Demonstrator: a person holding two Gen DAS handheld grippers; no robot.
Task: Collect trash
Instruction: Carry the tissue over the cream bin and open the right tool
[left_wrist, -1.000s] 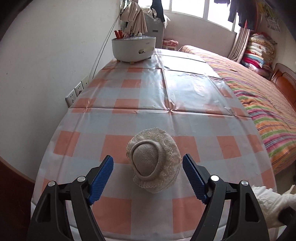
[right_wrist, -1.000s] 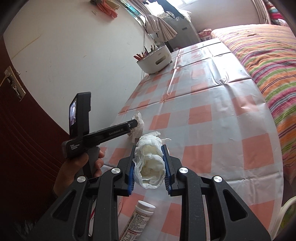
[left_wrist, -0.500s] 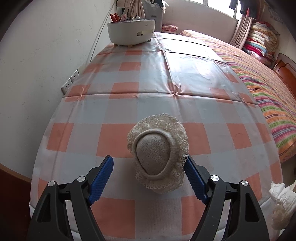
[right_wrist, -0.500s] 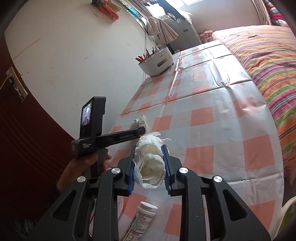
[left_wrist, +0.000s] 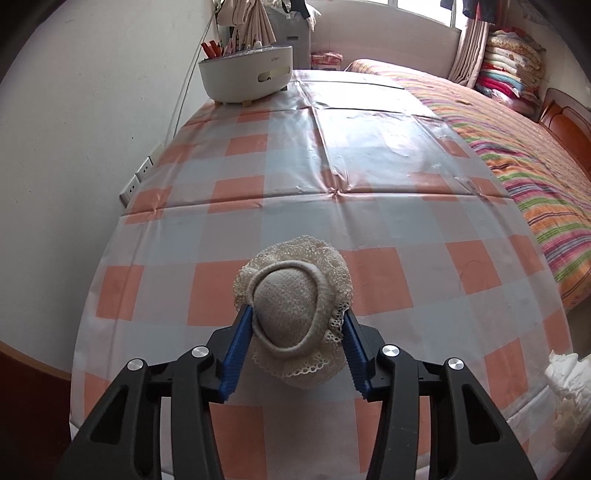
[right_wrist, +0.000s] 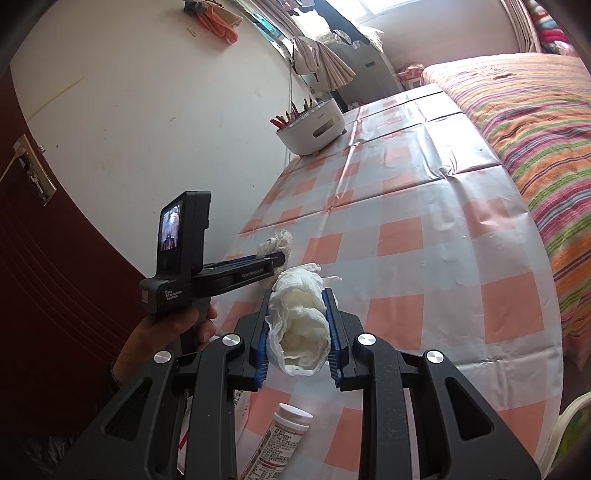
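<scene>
Closing, the left gripper pinches a lace-trimmed knitted hat; right gripper clamps crumpled tissue.

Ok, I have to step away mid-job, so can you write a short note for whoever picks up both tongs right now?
Left tongs: jaws closing around the small lace-trimmed hat on the checked tablecloth; pads at its sides.
Right tongs: shut on a crumpled white tissue, held above the table's near edge.
Done: tissue picked up.
Left: finish the grip on the hat and lift it. A white labelled bottle lies below the right tongs. No bin is in view.
</scene>
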